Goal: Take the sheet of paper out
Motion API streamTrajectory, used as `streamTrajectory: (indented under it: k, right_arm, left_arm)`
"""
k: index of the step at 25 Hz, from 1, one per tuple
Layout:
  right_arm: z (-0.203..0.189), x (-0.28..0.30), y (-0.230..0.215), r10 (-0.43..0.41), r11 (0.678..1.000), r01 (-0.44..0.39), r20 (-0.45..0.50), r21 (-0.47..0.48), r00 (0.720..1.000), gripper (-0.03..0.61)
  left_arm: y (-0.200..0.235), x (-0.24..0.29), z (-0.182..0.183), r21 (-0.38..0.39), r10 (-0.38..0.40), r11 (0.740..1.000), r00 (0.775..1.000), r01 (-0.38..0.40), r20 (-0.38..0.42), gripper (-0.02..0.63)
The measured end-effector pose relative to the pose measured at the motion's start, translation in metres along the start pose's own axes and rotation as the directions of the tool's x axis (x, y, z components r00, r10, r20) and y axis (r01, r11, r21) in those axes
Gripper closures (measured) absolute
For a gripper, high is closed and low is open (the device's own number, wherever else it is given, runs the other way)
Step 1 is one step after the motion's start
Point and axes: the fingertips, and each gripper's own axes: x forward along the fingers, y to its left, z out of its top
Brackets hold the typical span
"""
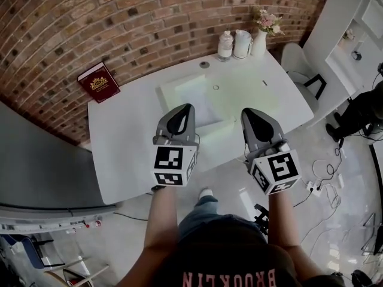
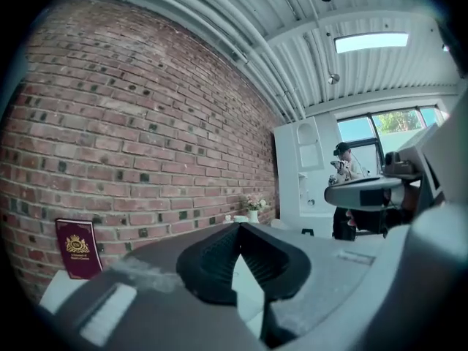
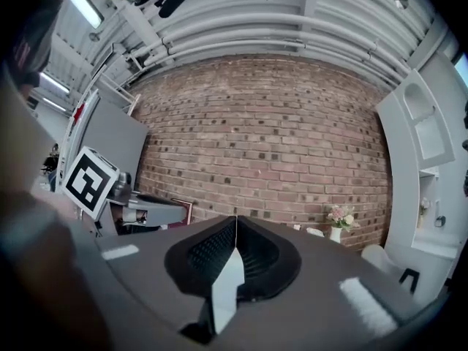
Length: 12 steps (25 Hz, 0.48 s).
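While the left gripper [image 1: 186, 107] and right gripper [image 1: 247, 111] hover level, jaws clenched on nothing, the pale sheet of paper [image 1: 192, 91] lies flat on the white table [image 1: 125, 136] ahead of them

The wall [image 1: 119, 17] is red-brown brick with pale mortar lines. The table [image 1: 131, 142] is white, and the flat sleeve [image 1: 245, 97] is a pale green-white. The book [image 1: 99, 82] is maroon with a gold emblem. The left gripper [image 1: 187, 107] and right gripper [image 1: 248, 112] are grey with black pads, their cubes white with black square markers. The flowers [image 1: 268, 21] are pink, the vase [image 1: 258, 43] white. The shirt [image 1: 233, 259] is dark with pink lettering
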Motion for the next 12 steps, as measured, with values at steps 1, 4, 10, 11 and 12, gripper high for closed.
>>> streamTrajectory:
  k: [1,4,10,11,12]
  right_arm:
    - [-0.003,0.01,-0.001,0.009,1.0,-0.009,-0.018,0.006,1.0,0.584]
    - [-0.009,0.033,-0.007,0.033,0.999,-0.032,-0.047,0.016,0.998,0.583]
    - [-0.024,0.064,-0.023,0.047,0.999,-0.045,-0.085,0.028,0.995,0.577]
    - [-0.026,0.068,-0.027,0.045,0.999,-0.042,-0.085,0.027,0.995,0.577]
    - [-0.028,0.072,-0.03,0.043,0.999,-0.041,-0.084,0.028,0.996,0.577]
  left_arm:
    - [0.004,0.007,-0.002,0.005,-0.003,1.0,1.0,0.004,-0.012,0.617]
    - [0.011,0.023,-0.006,0.014,-0.03,0.999,0.999,0.03,-0.04,0.617]
    - [0.028,0.045,-0.018,-0.022,-0.01,1.0,0.997,0.008,-0.07,0.617]
    - [0.031,0.047,-0.02,-0.032,0.001,0.999,0.998,-0.003,-0.07,0.617]
    - [0.035,0.05,-0.022,-0.042,0.011,0.999,0.998,-0.014,-0.069,0.617]
